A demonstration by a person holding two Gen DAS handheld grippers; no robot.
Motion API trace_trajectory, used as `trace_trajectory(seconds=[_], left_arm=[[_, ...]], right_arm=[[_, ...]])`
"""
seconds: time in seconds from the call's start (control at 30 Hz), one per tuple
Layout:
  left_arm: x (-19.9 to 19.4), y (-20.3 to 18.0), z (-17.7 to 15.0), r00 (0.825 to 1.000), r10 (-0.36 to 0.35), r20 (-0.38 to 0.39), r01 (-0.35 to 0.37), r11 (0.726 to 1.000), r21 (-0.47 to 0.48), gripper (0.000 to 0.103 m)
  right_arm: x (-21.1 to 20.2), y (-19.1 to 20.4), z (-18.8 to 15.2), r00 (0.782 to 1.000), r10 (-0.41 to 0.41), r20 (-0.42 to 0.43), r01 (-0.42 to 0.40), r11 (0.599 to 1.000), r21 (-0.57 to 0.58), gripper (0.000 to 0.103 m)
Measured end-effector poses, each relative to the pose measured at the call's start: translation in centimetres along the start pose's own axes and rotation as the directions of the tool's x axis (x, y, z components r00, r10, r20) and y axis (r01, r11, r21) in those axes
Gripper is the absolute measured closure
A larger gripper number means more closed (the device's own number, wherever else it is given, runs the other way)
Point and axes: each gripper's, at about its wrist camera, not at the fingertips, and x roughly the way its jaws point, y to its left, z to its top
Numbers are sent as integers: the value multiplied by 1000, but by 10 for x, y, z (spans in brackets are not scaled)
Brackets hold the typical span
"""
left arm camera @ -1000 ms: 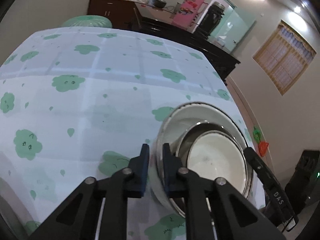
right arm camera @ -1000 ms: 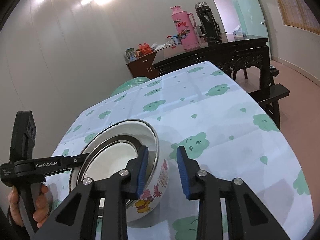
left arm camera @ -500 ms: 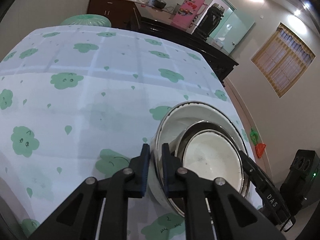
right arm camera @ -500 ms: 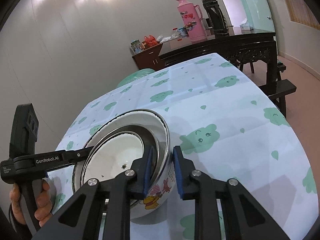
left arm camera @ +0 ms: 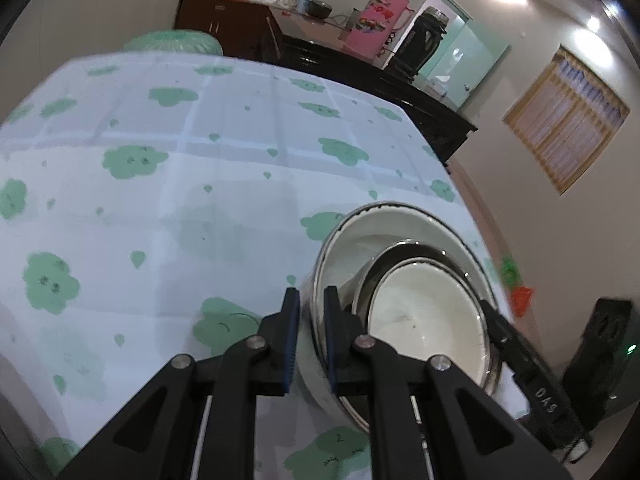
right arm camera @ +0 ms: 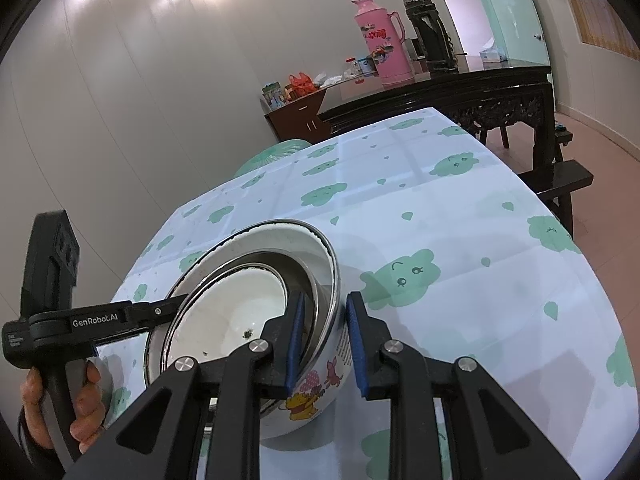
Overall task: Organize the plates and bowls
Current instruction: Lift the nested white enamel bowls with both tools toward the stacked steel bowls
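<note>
A large white enamel bowl point(left arm camera: 352, 240) point(right arm camera: 280, 244) with cartoon prints sits on the green-patterned tablecloth point(left arm camera: 200, 200). A steel bowl point(left arm camera: 384, 256) point(right arm camera: 296, 272) is nested in it, and a smaller white bowl point(left arm camera: 424, 312) point(right arm camera: 236, 308) lies inside that. My left gripper point(left arm camera: 308, 308) point(right arm camera: 180, 302) is shut on the large bowl's rim at its left side. On the opposite side my right gripper point(right arm camera: 324, 320) is shut on the rim, one pad inside and one outside. In the left wrist view one of its fingers point(left arm camera: 520, 356) reaches in past the bowls. Whether the bowl's base rests on the cloth I cannot tell.
A person's hand point(right arm camera: 84, 400) holds the left gripper's handle. Beyond the table stand a dark carved sideboard point(right arm camera: 460, 92) with a pink thermos point(right arm camera: 380, 48) and a black flask point(right arm camera: 432, 36). A dark bench point(right arm camera: 560, 180) is at the right edge and a green round seat point(right arm camera: 276, 152) at the far end.
My right gripper's jaws have closed from a wider gap onto the large bowl's rim. The left gripper has kept its grip, and the bowls sit as before.
</note>
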Motion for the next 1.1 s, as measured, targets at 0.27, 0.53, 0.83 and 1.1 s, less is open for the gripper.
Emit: trace_trajectory(seconds=[0.27,0.53,0.83,1.1], left_arm=[[-3,-12,-2,996,85,31,-87,994,70,100],[-4,-14,-4,994,108,34,-110,991,76,100],[-19,-14,-6,988,138,66,-143,987,78,100],[-34,-7,-18,991,125,52,-129,989,71,100]], right_arm=[[-2,4,-1,1000,-22,10,22,999,-24,81],[-6,7,-3,999,-25,25,26,999,-32,83],[-8,12,-5,1000,6,15,-6,1000,-27,84],[-18,17,-13,999,44,15,-44,999,25,84]])
